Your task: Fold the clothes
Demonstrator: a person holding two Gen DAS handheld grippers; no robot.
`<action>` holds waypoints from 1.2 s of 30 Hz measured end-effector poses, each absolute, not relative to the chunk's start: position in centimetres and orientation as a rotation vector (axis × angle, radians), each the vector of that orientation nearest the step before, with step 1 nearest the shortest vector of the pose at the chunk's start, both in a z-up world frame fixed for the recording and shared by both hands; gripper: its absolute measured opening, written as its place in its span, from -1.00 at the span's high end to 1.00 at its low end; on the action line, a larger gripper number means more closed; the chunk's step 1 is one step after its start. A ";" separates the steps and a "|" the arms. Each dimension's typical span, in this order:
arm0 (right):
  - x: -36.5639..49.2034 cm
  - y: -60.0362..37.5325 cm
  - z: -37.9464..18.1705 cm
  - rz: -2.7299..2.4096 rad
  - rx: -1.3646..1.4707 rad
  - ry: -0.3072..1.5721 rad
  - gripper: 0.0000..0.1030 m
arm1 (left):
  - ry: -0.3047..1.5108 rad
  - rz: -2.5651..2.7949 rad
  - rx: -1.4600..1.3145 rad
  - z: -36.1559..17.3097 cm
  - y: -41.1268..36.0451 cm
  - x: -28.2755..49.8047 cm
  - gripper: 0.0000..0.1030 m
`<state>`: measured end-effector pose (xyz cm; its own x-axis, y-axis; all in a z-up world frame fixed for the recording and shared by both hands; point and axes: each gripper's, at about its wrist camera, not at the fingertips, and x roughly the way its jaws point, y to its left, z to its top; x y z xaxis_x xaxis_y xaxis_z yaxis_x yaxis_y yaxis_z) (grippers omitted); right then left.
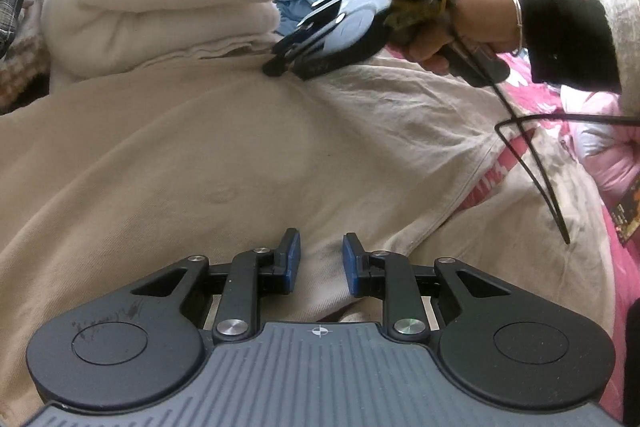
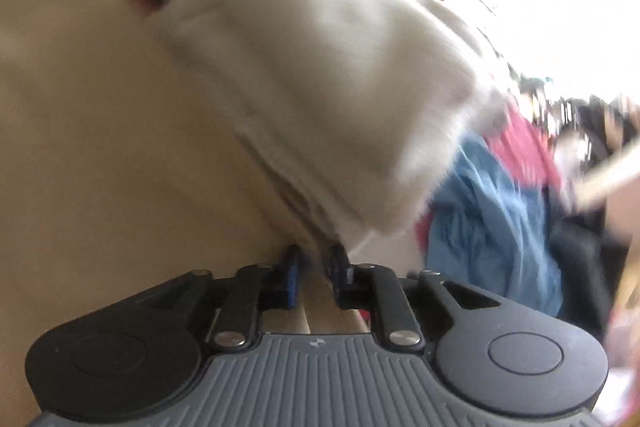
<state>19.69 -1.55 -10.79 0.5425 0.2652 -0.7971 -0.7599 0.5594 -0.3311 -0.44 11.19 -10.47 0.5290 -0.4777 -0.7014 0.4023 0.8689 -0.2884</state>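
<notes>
Left wrist view: the left gripper hangs with its blue pads apart and nothing between them, over a beige garment of matte, finely ribbed cotton spread across the bed. Its far end has a thick, fleecy cream roll. The right gripper, held by a hand, presses its tips into the cloth just below that roll. A trailing black cable loops above the garment near the pink bed cover; I judge it could snag a fold.

Right wrist view: blurred. The right gripper's jaws stand narrow on a layered beige edge; whether they truly pinch it I cannot tell. A shallow bite could slip and let the layers spill. Crumpled blue cloth lies beside it.
</notes>
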 end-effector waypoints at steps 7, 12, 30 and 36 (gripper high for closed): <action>21.2 -7.7 -4.7 0.529 -0.416 0.761 -0.01 | 0.888 -0.528 -0.200 -7.7 13.4 -0.8 0.54; 18.7 -10.1 -2.4 0.560 -0.178 0.797 0.26 | 0.861 -0.396 -0.298 -5.0 19.0 0.4 0.52; 11.6 -31.2 -3.0 -0.059 0.351 0.888 0.41 | 0.812 -0.071 -0.143 -6.5 24.5 5.9 0.49; 16.9 -40.3 -3.4 -0.267 0.441 0.849 0.09 | 0.823 -0.283 -0.219 -6.0 19.0 4.4 0.43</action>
<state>16.85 -40.30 -3.43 0.6355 -0.0532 -0.7702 0.3979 0.8775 0.2677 4.40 18.96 -6.02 0.6461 -0.3307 -0.6879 0.1625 0.9402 -0.2995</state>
